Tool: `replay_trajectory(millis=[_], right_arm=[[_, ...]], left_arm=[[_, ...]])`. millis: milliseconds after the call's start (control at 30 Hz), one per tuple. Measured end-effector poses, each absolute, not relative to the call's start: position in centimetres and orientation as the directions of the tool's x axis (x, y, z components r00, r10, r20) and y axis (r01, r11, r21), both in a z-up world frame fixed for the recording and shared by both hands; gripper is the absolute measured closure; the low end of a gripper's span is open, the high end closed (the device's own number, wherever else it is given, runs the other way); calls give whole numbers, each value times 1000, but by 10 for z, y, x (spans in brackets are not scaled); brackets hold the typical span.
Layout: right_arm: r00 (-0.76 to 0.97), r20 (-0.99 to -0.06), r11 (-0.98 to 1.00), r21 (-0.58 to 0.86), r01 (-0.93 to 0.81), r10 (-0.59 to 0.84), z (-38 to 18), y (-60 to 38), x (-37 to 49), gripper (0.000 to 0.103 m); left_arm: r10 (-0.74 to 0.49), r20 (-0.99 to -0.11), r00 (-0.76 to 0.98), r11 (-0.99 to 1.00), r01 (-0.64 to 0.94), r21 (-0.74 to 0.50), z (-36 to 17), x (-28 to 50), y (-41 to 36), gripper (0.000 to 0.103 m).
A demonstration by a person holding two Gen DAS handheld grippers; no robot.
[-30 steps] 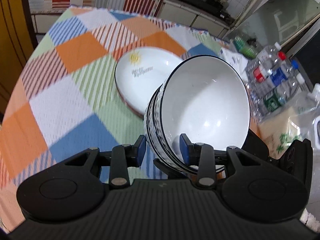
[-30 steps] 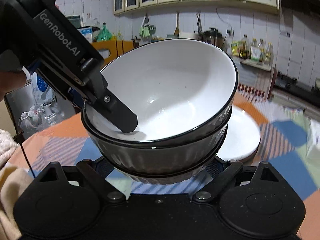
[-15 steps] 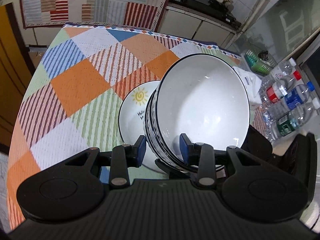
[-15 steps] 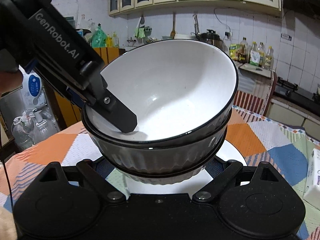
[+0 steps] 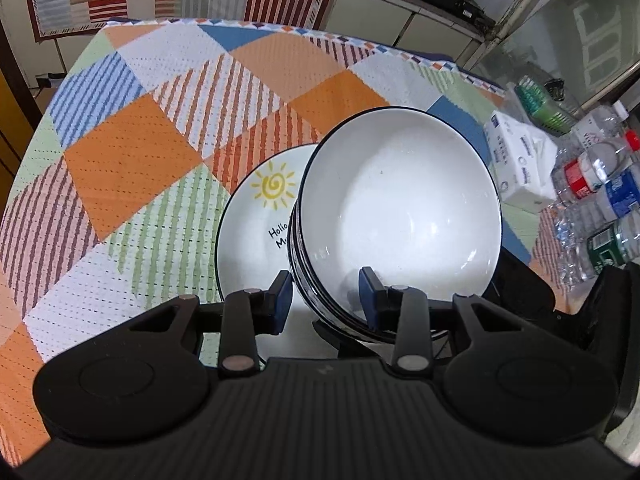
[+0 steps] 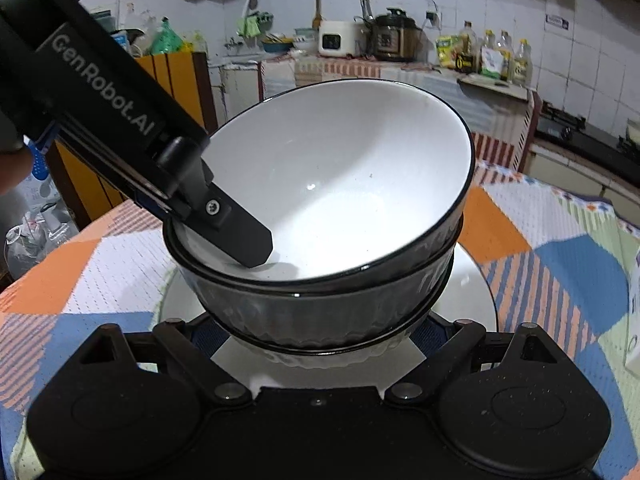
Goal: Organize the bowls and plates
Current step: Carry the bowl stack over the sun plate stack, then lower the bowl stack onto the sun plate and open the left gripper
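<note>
A stack of nested white bowls with black rims [image 5: 396, 216] is tilted and held over a white plate with a yellow sun print [image 5: 256, 216] on the checked tablecloth. My left gripper [image 5: 326, 300] is shut on the stack's rim, one finger inside the top bowl [image 6: 244, 240] and one outside. In the right wrist view the bowl stack [image 6: 332, 200] sits between my right gripper's [image 6: 316, 336] fingers, which clasp its ribbed underside just above the plate [image 6: 472, 304].
A tissue pack [image 5: 520, 160] lies on the table to the right of the bowls. Several plastic bottles [image 5: 596, 200] stand beyond the table's right edge. Patchwork tablecloth [image 5: 132, 160] stretches left and far. A kitchen counter with appliances [image 6: 360, 40] is behind.
Both grippers have carried the bowl stack toward the sun plate and lowered it; the stack now hangs directly over the plate. The grips have not changed.
</note>
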State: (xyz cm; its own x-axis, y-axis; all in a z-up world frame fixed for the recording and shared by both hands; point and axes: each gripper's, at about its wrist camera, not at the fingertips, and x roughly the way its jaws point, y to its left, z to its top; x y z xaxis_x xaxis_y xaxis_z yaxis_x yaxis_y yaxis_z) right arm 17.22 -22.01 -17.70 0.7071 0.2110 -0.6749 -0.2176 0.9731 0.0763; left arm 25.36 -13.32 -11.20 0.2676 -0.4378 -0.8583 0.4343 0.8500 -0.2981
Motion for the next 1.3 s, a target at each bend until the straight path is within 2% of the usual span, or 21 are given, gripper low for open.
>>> replay_trajectory(millis=[667,733,800,833,967,1100,1300], right_arm=[[706,-687,985,113,-133,173,-182,-227,179,8],[700,-694,986,119,-119,168,-182,-227,179,8],[683,-717,990,94,-103,139,-182,-225,179,7],[673,-730,993,67,-97,115,-181,-222,179,7],[629,-777,992,-85,-89,-10,-169,-212,174,7],[620,-783,996,-12,-86,44,-147,-219,160,7],[648,-761,999,53,-5,44,-117,-232,128,7]], left_arm=[[-463,-833,303,849,421,-319,-118,256,-139,66],[-462,-823,331,853,418,-311,-119,253,-137,63],[-454,-812,366,862,413,-296,-120,247,-135,55],[-442,-815,375,869,404,-286,-120,245,-134,47],[-421,-812,406,877,411,-249,-111,239,-133,43],[-438,-789,431,875,406,-264,-93,229,-124,36],[-470,-759,450,867,398,-301,-62,204,-100,29]])
